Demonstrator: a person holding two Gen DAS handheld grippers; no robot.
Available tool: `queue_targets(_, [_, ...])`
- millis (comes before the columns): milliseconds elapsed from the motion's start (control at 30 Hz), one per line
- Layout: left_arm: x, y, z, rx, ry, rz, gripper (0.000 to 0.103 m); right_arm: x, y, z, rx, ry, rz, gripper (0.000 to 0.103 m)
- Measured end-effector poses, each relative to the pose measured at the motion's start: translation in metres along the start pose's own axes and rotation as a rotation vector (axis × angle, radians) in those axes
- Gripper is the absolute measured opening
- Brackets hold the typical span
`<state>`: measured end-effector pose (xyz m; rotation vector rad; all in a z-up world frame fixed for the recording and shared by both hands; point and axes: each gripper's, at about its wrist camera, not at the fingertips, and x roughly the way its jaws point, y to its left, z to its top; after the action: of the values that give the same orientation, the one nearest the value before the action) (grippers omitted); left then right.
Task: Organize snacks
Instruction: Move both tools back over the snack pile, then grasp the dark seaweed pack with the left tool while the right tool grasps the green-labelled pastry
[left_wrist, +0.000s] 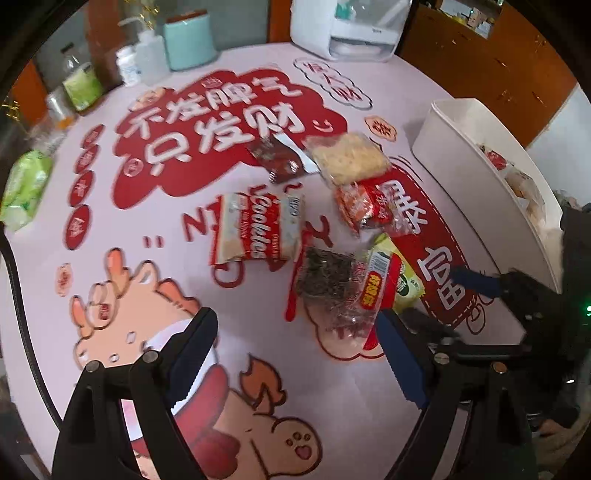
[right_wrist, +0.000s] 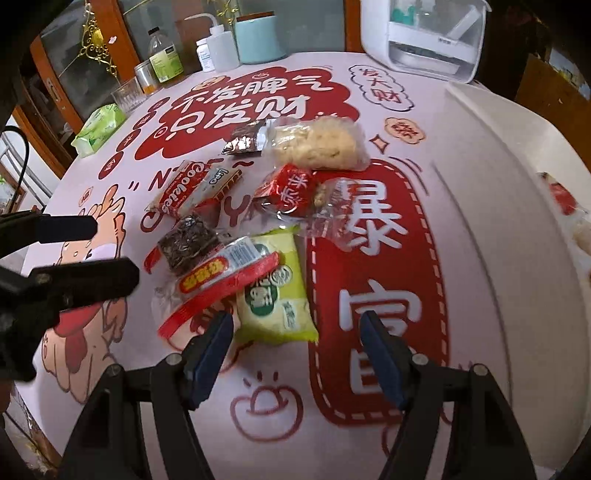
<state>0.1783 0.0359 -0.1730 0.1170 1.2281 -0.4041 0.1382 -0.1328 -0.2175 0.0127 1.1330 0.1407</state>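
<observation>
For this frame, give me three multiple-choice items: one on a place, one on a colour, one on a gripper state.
1. Where does the white bin stand relative to the snack pile?
A. on the side of the right hand-held gripper
B. among the bottles at the far edge
C. on top of the pile

2. What colour is the packet nearest the right hand-held gripper?
A. blue
B. yellow-green
C. black

3. How does the left hand-held gripper stand?
A. shut on the cookies pack
B. shut on nothing
C. open, holding nothing

Answers:
1. A: the bin fills the right side of both views, beyond the pile.
2. B: the yellow-green packet lies just ahead of the right gripper's fingers.
3. C: its fingers stand wide apart, and the cookies pack lies untouched on the table.
</observation>
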Motion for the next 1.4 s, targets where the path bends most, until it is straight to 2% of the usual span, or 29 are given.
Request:
queue_targets(100, [0.012, -0.002, 0.004, -0.001, 0.027, -0.029, 0.087, 0.008, 0.004, 0.004, -0.038, -0.013, -0.023, 0.066])
queue_targets(133, [0.015, -0.003, 0.006, 0.002, 0.033, -0.035, 0.087, 0.009, 0.006, 0.005, -0.058, -0.020, -0.033, 0.059])
queue_targets(167, [0.018, -0.005, 0.007, 0.008, 0.039, -0.042, 0.087, 0.009, 0.007, 0.006, -0.078, -0.026, -0.044, 0.047])
queue_targets(200, [0.021, -0.006, 0.009, 0.013, 0.044, -0.047, 0.087, 0.009, 0.009, 0.007, -0.101, -0.034, -0.052, 0.045])
queue_targets(300, [0.030, -0.010, 0.013, 0.019, 0.059, -0.059, 0.087, 0.008, 0.004, 0.007, -0.107, -0.034, -0.034, 0.043])
queue_targets(433, [0.044, -0.015, 0.018, 0.026, 0.083, -0.070, 0.087, 0.006, -0.006, 0.005, -0.094, -0.030, -0.071, 0.042])
queue_targets(667, [0.071, -0.020, 0.024, 0.008, 0.142, -0.084, 0.087, 0.000, -0.028, -0.002, -0.043, -0.011, -0.082, 0.041])
queue_targets(933, [0.079, -0.046, 0.027, 0.064, 0.129, -0.010, 0.087, -0.005, -0.036, -0.009, -0.016, 0.002, -0.077, 0.040])
queue_targets(1000, [0.080, -0.052, 0.027, 0.077, 0.125, 0.031, 0.082, -0.006, -0.038, -0.011, -0.009, 0.005, -0.073, 0.040])
queue_targets(1067, [0.080, -0.061, 0.025, 0.105, 0.105, 0.075, 0.062, -0.008, -0.040, -0.014, -0.002, 0.006, -0.072, 0.040])
queue_targets(1133, [0.078, -0.070, 0.023, 0.107, 0.100, 0.080, 0.054, -0.009, -0.042, -0.016, 0.008, 0.006, -0.067, 0.040])
queue_targets(1300, [0.073, -0.072, 0.019, 0.100, 0.088, 0.088, 0.046, -0.015, -0.044, -0.021, 0.025, 0.004, -0.053, 0.040])
queue_targets(1400, [0.066, -0.061, 0.015, 0.079, 0.071, 0.080, 0.044, -0.024, -0.044, -0.024, 0.027, -0.014, -0.049, 0.039])
